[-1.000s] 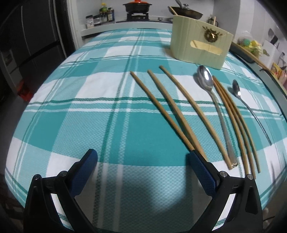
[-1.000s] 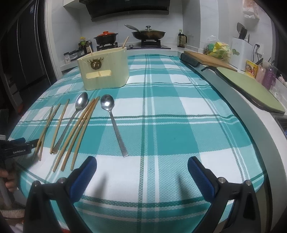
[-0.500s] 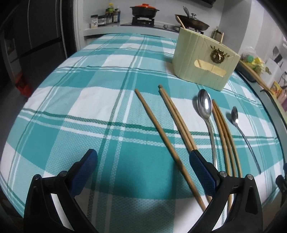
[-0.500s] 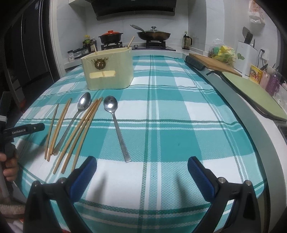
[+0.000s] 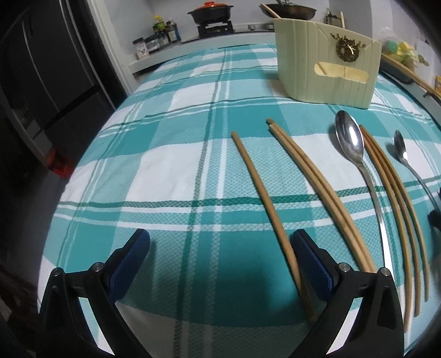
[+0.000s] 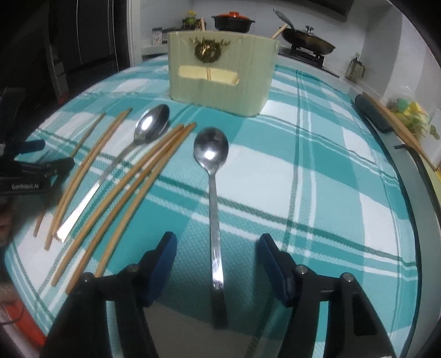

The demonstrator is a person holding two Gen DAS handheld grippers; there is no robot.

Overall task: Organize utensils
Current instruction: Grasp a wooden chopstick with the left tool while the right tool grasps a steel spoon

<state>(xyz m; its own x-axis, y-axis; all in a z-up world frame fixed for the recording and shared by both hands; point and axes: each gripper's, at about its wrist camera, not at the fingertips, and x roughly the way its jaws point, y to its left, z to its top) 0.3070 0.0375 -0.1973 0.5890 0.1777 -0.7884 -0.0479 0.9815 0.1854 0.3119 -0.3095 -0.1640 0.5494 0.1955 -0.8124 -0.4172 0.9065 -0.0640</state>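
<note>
Several wooden chopsticks and two steel spoons lie on the teal plaid tablecloth (image 5: 165, 165) in front of a cream utensil holder (image 5: 328, 68). My left gripper (image 5: 220, 261) is open low over the cloth, its right finger beside the lone left chopstick (image 5: 264, 203); a chopstick pair (image 5: 311, 176) lies to the right. My right gripper (image 6: 216, 264) is open and straddles the handle of the right spoon (image 6: 212, 170). The other spoon (image 6: 143, 135), three more chopsticks (image 6: 137, 181) and the holder (image 6: 220, 71) show in the right wrist view.
The left gripper (image 6: 27, 170) shows at the left edge of the right wrist view. A stove with a pot (image 6: 234, 22) and a pan (image 6: 306, 41) stands behind the table. A cutting board (image 6: 394, 129) lies on the counter at the right.
Both grippers have moved forward and down toward the utensils. The right gripper has narrowed and now straddles the right spoon's handle. The left gripper has closed in on the leftmost chopstick.
</note>
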